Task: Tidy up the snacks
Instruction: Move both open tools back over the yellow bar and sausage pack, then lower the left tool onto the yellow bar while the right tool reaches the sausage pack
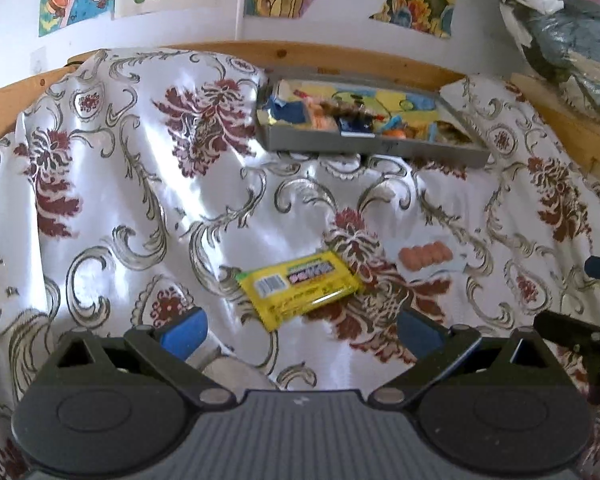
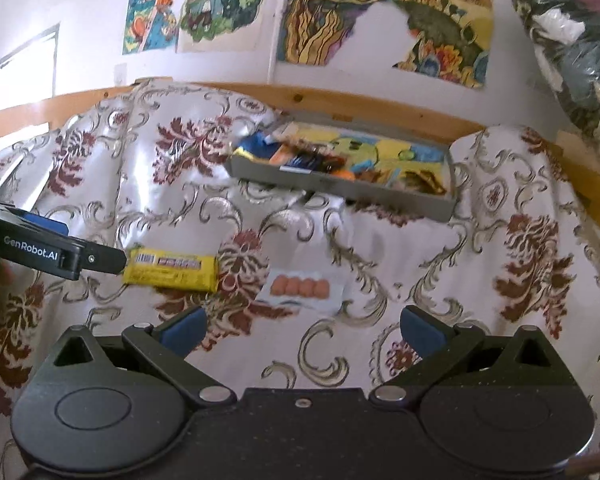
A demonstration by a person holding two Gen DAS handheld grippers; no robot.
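A yellow snack bar [image 1: 300, 288] lies flat on the flowered cloth, just ahead of my left gripper [image 1: 300, 330], which is open with the bar beyond its blue fingertips. To its right lies a clear packet of orange-brown biscuits [image 1: 426, 257]. In the right wrist view the packet of biscuits [image 2: 300, 286] sits in front of my right gripper [image 2: 300, 330], also open and empty, with the yellow bar [image 2: 172, 270] to its left. A grey tray [image 1: 340, 145] holding several snacks rests at the far side. The left gripper [image 2: 96, 260] reaches in beside the bar.
A white cloth with red flowers [image 1: 140, 184] covers the bed, wrinkled in places. A wooden rail [image 1: 340, 58] runs behind the tray [image 2: 340, 190]. Posters hang on the wall [image 2: 236, 56]. A bundle of bagged fabric [image 1: 572, 40] sits at the upper right.
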